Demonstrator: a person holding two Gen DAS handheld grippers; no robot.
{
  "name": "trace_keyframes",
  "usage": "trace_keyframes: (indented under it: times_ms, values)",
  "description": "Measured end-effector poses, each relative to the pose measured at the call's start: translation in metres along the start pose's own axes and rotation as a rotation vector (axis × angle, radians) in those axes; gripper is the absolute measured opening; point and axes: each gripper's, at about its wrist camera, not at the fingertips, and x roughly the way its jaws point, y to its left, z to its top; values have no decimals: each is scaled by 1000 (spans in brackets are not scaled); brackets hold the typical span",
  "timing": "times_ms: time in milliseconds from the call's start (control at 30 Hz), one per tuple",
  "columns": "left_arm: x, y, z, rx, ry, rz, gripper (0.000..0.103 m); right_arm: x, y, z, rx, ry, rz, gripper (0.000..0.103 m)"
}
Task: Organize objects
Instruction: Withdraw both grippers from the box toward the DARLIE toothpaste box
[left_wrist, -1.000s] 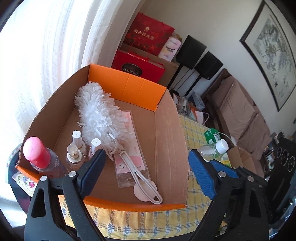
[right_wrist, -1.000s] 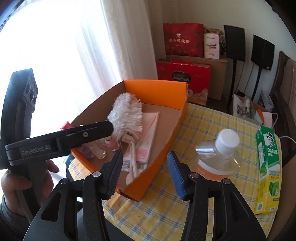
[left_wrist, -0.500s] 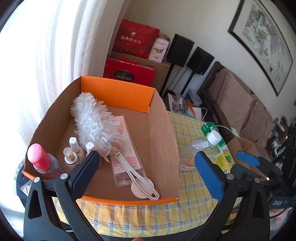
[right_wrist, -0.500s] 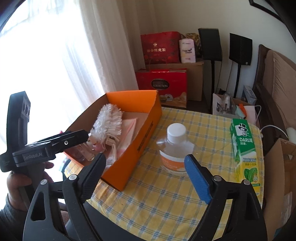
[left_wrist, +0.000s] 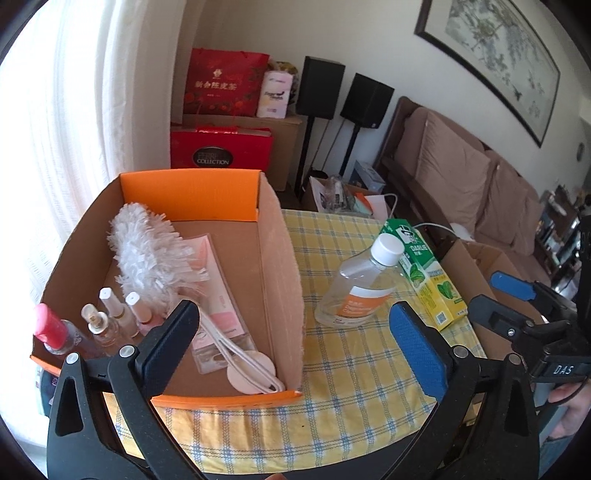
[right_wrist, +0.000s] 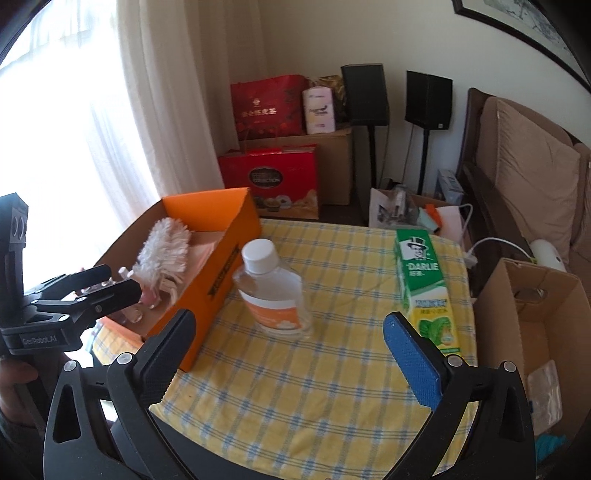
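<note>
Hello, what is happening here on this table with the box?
A person holds two grippers and is tidying things into the orange cardboard box. The duster and small bottles already lie inside. The left gripper and right gripper have just been opening and hold nothing. The clear bottle and toothpaste carton remain on the checked cloth.

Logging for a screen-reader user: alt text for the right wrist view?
The open, empty right gripper hovers over a yellow checked tablecloth facing a clear white-capped bottle and a green toothpaste carton; an orange cardboard box holding a white duster sits left.
</note>
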Motion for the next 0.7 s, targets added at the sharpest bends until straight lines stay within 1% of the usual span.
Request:
trace_keyframes:
  times_ms: [133,367,500,700]
  values:
    - [7,-12,4,0,15,-41,103,-5,-14,-4,13,-8,-40,102]
    - [19,-38,10,45,16,-45,103,-10,-38,-9,48,-10,-70,102]
    - [24,-52,9,51,18,-68,103,-9,-52,-12,62,-3,-89,102]
    - [34,-77,4,80,42,-105,103,2,-78,-20,106,25,-120,102]
